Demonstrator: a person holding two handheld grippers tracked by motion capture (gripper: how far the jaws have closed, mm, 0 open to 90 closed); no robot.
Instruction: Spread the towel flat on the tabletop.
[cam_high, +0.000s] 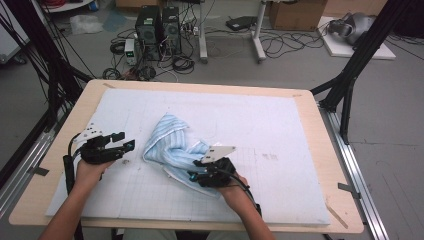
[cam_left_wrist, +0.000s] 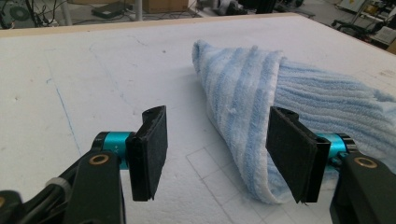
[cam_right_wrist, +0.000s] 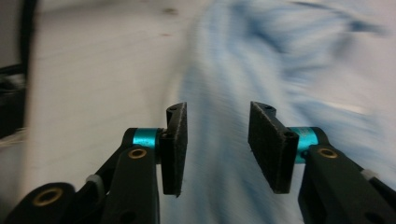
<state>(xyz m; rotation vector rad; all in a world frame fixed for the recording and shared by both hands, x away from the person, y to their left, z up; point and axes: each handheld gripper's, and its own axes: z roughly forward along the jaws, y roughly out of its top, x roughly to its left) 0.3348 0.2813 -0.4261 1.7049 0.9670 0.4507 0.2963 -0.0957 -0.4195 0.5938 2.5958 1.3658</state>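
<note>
We see a blue-and-white striped towel (cam_high: 172, 145) lying crumpled near the middle of the white foam mat (cam_high: 280, 125), a little toward its near edge. Our left gripper (cam_high: 126, 141) hovers just beside the towel's left side, jaws spread with nothing between them; in the left gripper view the towel (cam_left_wrist: 261, 98) sits just ahead. Our right gripper (cam_high: 196, 170) rests at the towel's near end, jaws parted, pinching nothing; its own view is blurred.

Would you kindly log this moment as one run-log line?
towel: crumpled on white mat | left gripper: open, beside towel, apart | right gripper: open over towel, nothing between pads
</note>
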